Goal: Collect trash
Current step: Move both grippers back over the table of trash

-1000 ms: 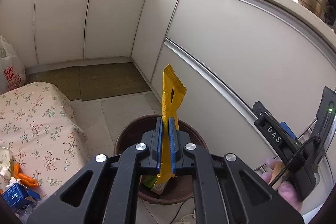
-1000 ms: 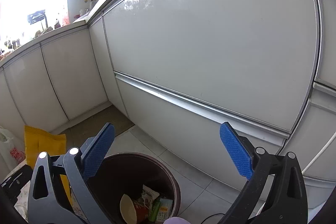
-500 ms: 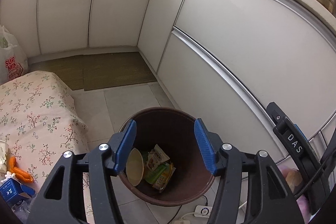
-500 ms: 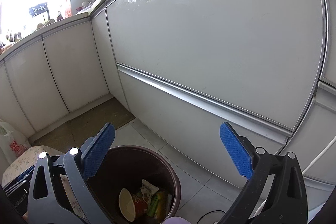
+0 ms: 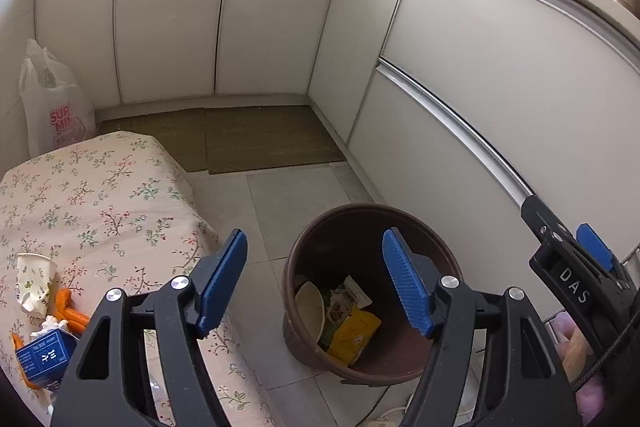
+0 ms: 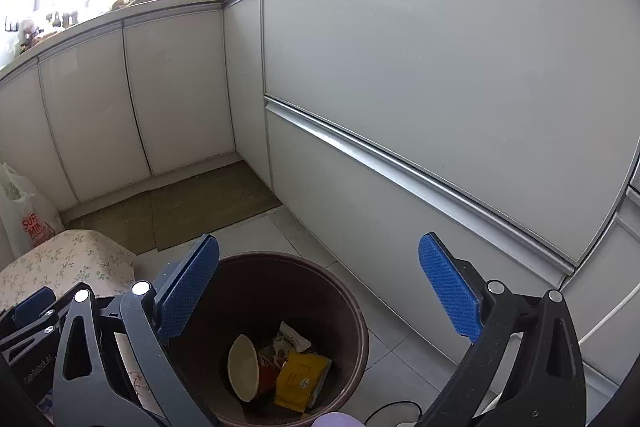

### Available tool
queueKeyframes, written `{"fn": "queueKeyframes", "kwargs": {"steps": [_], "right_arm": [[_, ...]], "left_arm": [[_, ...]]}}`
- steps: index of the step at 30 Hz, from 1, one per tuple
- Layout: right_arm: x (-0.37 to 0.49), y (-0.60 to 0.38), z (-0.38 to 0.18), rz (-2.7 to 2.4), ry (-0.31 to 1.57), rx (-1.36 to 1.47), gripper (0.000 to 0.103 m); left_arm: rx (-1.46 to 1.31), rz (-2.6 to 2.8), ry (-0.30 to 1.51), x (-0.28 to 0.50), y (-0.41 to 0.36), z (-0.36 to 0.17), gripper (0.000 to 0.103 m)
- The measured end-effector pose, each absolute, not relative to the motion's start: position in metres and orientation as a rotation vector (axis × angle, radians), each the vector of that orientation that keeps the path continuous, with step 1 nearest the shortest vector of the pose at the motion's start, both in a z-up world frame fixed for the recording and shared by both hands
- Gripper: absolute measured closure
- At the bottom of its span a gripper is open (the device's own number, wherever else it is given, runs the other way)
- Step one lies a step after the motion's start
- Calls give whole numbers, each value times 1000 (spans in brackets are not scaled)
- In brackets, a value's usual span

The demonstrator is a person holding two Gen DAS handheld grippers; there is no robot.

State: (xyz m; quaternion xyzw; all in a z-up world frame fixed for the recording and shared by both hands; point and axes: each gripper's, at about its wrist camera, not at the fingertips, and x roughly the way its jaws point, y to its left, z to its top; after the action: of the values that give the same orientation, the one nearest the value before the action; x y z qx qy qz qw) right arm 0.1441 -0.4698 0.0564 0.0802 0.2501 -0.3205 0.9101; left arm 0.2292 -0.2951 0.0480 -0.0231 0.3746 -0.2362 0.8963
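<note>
A brown round bin [image 5: 294, 259] stands on the tiled floor by the white cabinets; it also shows in the right wrist view [image 6: 352, 303]. Inside lie a yellow wrapper [image 5: 354, 333], also seen in the right wrist view [image 6: 302, 379], other wrappers and a paper cup [image 5: 310, 307]. My left gripper [image 5: 316, 279] is open and empty above the bin's left rim. My right gripper [image 6: 320, 287] is open and empty above the bin. On the floral-covered table [image 5: 100, 195] at the left lie a crumpled paper cup [image 5: 32, 283], orange peel [image 5: 70, 313] and a blue carton [image 5: 44, 359].
White cabinet fronts [image 5: 500, 99] close in on the right and far side. A brown floor mat [image 5: 240, 139] lies in the corner. A white plastic bag [image 5: 52, 107] stands at the far left. A white cable [image 5: 384, 419] runs on the floor near the bin.
My left gripper opened and let go of the yellow wrapper, which now lies in the bin. The left gripper has moved back and to the left. The right gripper stayed open.
</note>
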Motion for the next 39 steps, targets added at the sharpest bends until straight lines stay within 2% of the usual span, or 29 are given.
{"fn": "queueKeyframes", "kwargs": {"steps": [15, 30, 39], "right_arm": [[154, -355, 55, -442, 533, 28, 7], [181, -194, 42, -101, 562, -173, 7], [194, -117, 23, 84, 660, -208, 7]], "left_arm": [[-40, -304, 738, 202, -177, 54, 28], [-111, -2, 795, 180, -13, 31, 28], [-153, 176, 831, 174, 66, 14, 28]]}}
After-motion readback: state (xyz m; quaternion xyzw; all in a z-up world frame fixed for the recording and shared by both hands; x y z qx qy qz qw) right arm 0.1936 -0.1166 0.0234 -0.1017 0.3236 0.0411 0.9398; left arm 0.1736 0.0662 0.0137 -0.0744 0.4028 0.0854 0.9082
